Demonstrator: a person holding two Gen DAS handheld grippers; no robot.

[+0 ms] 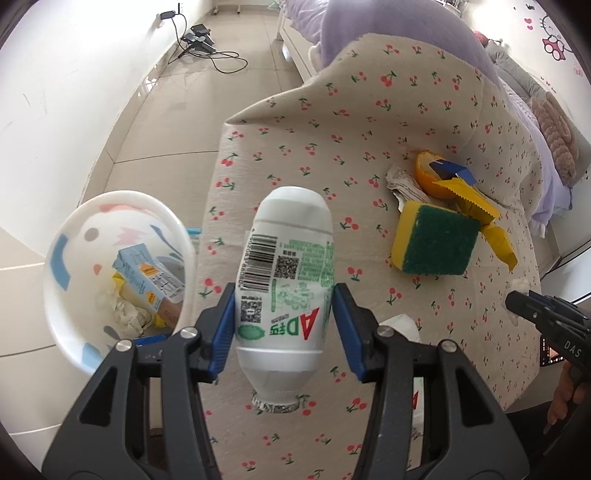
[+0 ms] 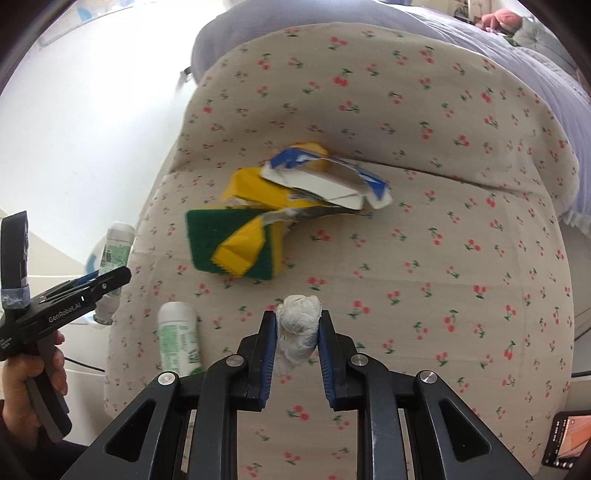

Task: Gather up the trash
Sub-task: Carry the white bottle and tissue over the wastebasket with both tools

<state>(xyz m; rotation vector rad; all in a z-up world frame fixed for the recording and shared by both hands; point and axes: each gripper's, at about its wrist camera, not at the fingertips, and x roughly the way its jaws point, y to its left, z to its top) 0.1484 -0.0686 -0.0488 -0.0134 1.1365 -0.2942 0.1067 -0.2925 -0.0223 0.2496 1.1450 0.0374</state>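
Observation:
My left gripper (image 1: pixel 284 302) is shut on a white plastic drink bottle (image 1: pixel 288 273) with green print, held neck down above the cherry-print cloth (image 1: pixel 314 122). A white bin (image 1: pixel 66 280) with a carton and paper scraps inside stands to its left. My right gripper (image 2: pixel 297 332) is shut on a crumpled white tissue wad (image 2: pixel 298 325) just above the cloth (image 2: pixel 424 240). Ahead lies a green and yellow sponge (image 2: pixel 229 240) (image 1: pixel 436 240), yellow wrappers (image 1: pixel 476 206), a torn blue and white carton (image 2: pixel 332 181) and an orange peel (image 1: pixel 424 170). A second white bottle (image 2: pixel 177 336) lies near the cloth's left edge.
The cloth covers a low padded surface with tiled floor (image 1: pixel 184 110) to the left. Cables and a power strip (image 1: pixel 199 40) lie on the far floor. A bed with purple bedding (image 1: pixel 369 26) is behind. A phone (image 2: pixel 565 439) sits at the lower right.

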